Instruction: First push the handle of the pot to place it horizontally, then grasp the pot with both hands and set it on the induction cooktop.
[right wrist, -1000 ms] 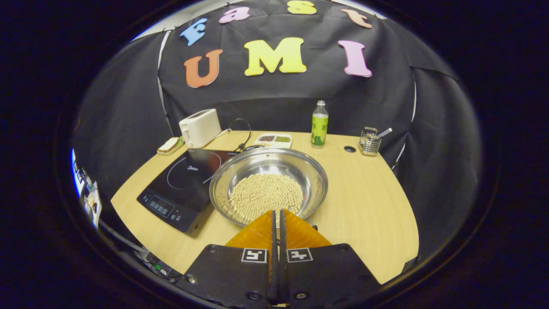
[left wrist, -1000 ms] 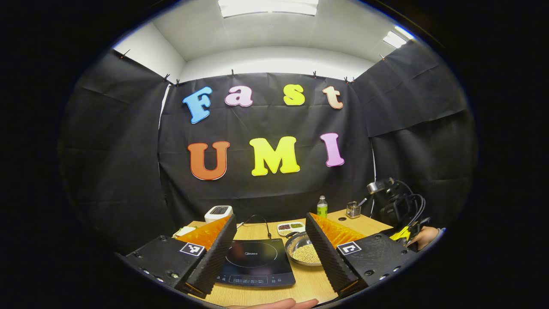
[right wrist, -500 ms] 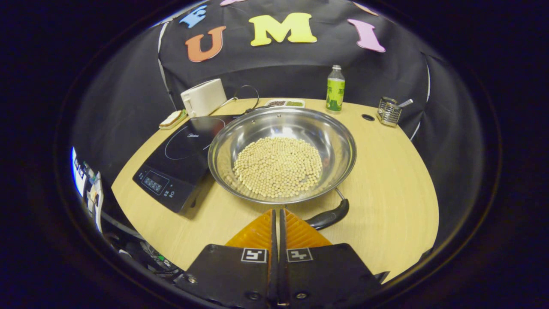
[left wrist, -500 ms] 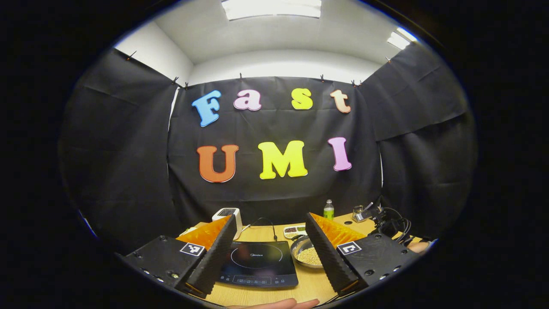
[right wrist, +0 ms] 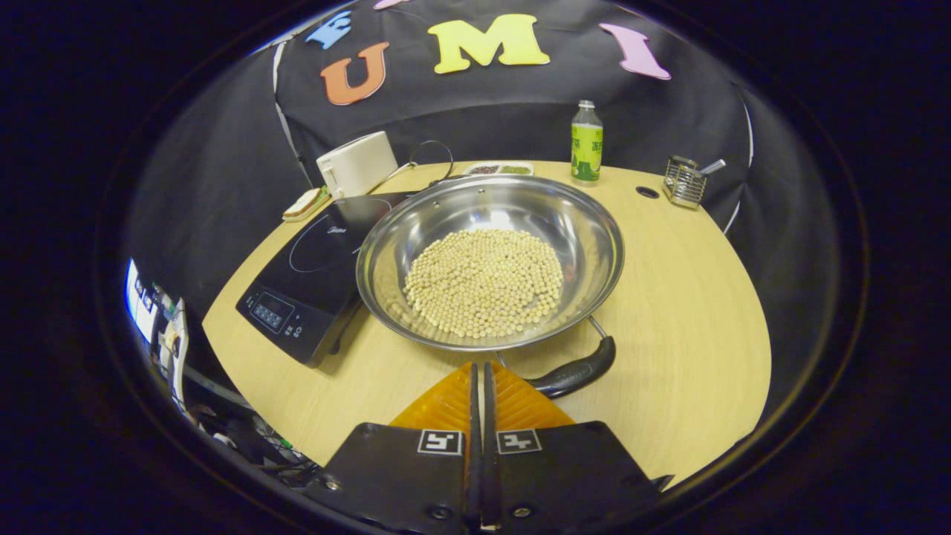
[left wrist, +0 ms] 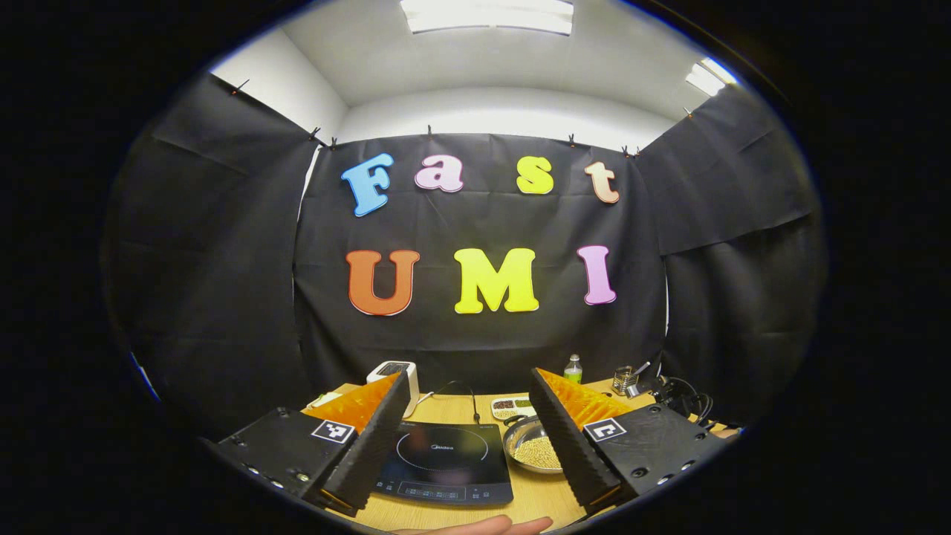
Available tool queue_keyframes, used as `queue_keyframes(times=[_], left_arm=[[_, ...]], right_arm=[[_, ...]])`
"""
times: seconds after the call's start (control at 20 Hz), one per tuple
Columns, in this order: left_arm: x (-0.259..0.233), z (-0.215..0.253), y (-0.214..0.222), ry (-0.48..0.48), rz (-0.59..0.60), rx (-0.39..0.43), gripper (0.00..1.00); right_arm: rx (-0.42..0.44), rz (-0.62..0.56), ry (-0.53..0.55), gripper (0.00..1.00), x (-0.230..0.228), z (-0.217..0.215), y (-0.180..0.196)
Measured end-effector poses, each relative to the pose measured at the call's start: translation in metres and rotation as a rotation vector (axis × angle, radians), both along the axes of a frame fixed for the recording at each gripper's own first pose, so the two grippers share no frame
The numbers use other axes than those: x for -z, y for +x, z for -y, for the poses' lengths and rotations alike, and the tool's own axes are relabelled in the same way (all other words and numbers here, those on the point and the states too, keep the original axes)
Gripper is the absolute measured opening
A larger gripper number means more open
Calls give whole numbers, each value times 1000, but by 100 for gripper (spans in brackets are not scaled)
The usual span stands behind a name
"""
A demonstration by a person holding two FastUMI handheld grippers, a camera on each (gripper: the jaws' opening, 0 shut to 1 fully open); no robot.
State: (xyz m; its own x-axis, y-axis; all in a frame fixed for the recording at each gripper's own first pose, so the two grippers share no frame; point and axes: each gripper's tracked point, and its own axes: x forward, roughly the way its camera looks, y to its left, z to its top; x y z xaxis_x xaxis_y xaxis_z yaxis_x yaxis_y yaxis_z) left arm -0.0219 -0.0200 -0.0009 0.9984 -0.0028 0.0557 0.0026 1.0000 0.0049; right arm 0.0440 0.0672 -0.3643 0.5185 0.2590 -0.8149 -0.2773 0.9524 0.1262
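**Right gripper backed off, handle now in sight**

Since a second ago I see the pot [right wrist: 490, 260] larger and higher in the right gripper view, and its dark handle [right wrist: 576, 371], hidden before behind my fingers, now shows at the pot's near right side. In the left gripper view the whole worktop has dropped lower and looks farther off.

My right gripper [right wrist: 481, 371] is clenched with nothing between its fingers; its tips sit just short of the pot's near rim, and the handle lies just to their right, angled toward the worktop's near edge. I cannot tell whether the tips touch it. My left gripper [left wrist: 468, 416] is released, fingers spread wide, held back from the near edge of the worktop [right wrist: 669, 297].

The pot, with pale beans [right wrist: 483, 282] in it, rests mid-worktop, its left rim overhanging the right edge of the induction cooktop [right wrist: 308, 279], which lies toward the left side.
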Motion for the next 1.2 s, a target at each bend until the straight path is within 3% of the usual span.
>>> queue_keyframes(times=[0.2, 0.65, 1.2], left_arm=[[-7, -12, 16, -5, 21, -51, 96], [4, -21, 64, -41, -33, -80, 96], [17, 6, 130, -5, -68, 4, 96]], right_arm=[[0, -5, -5, 4, 0, 15, 6], [15, -85, 103, 4, 9, 31, 31], [97, 9, -2, 4, 14, 78, 80]])
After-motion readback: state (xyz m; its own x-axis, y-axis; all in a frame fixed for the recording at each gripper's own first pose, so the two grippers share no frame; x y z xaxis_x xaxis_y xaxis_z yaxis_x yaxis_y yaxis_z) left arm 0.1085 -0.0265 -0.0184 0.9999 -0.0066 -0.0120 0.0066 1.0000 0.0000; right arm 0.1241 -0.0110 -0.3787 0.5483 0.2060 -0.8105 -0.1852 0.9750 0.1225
